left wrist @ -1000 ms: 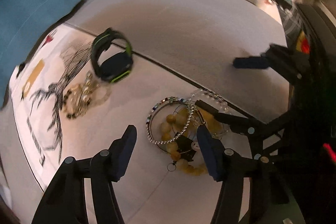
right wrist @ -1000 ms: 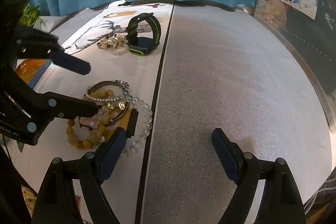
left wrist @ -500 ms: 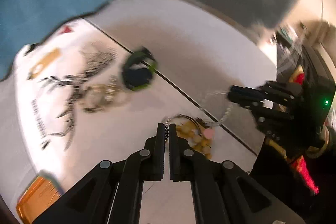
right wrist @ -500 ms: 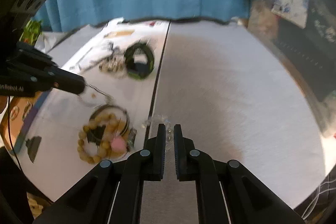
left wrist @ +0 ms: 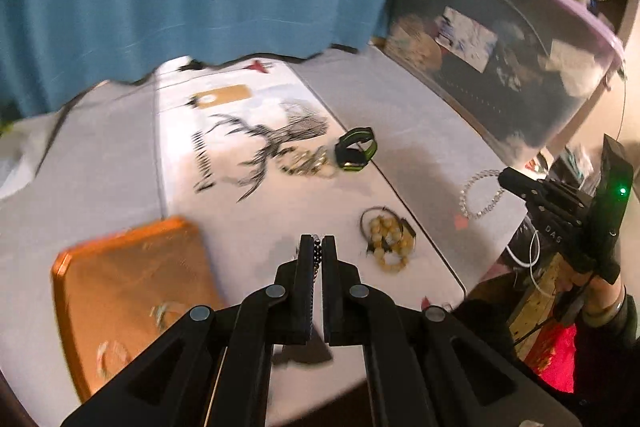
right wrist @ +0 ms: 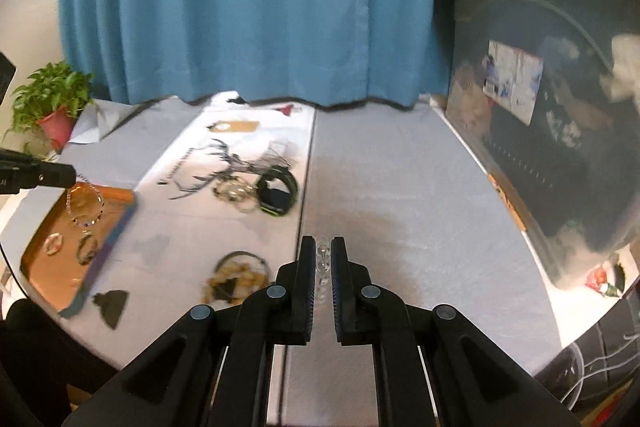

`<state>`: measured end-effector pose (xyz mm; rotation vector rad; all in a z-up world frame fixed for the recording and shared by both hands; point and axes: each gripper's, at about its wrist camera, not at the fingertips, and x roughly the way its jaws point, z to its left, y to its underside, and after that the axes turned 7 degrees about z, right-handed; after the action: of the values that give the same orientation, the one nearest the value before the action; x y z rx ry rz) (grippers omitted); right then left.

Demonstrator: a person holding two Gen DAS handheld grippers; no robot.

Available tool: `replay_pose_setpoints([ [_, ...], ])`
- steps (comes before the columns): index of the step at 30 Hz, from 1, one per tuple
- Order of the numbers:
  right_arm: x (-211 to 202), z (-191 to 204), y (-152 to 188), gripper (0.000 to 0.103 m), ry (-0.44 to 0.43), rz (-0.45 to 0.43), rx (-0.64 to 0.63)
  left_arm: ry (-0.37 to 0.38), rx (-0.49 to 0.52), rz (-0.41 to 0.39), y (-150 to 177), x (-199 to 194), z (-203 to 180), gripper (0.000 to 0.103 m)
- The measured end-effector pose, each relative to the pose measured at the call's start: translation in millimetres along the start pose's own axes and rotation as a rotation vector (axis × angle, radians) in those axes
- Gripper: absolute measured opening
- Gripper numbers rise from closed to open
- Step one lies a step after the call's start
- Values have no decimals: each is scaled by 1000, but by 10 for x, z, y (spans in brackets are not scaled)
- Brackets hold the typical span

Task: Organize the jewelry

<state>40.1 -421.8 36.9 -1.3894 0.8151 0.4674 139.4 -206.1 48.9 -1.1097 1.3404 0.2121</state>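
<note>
Two bracelets hang pinched at this moment: the left gripper is pressed together on a silver bead bracelet, which dangles at the left of the right wrist view over the orange tray; the right gripper pinches a clear bead bracelet, seen at right in the left wrist view. To do this well, I judge each loop should be lowered until it rests before the jaws part, so beads don't bounce out. The tray, lower left, holds a few small rings or bracelets, blurred. Mid-frame lies a yellow bead pile; farther off, a pearl cluster just beside a black-green watch.
</note>
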Motion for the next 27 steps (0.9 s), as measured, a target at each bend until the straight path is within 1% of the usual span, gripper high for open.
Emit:
replay_pose_setpoints([
  [3, -261, 176, 67, 8, -11, -12, -24, -27, -56, -13, 316, -284, 100, 1],
  [7, -560, 487, 277, 8, -34, -7, -54, -43, -133, -22, 787, -610, 226, 1],
  [10, -711, 707, 483, 8, -57, 11, -77, -43, -166, -33, 1157, -814, 283, 1],
  [14, -867, 1011, 788, 8, -95, 53, -110, -67, -190, -58, 1621, -1066, 301, 1],
  [18, -1036, 1311, 1042, 8, -140, 75, -150, -78, -227, -80, 1991, -1236, 301, 1],
  [20, -1115, 1461, 1144, 8, -165, 81, -169, -82, -248, -89, 2155, -1298, 299, 1],
  [23, -1205, 1671, 1267, 8, -203, 87, -202, -82, -266, -96, 2314, -1358, 292, 1],
  [27, -1303, 1926, 1354, 8, -240, 89, -260, -83, -284, -103, 2433, -1392, 318, 1],
])
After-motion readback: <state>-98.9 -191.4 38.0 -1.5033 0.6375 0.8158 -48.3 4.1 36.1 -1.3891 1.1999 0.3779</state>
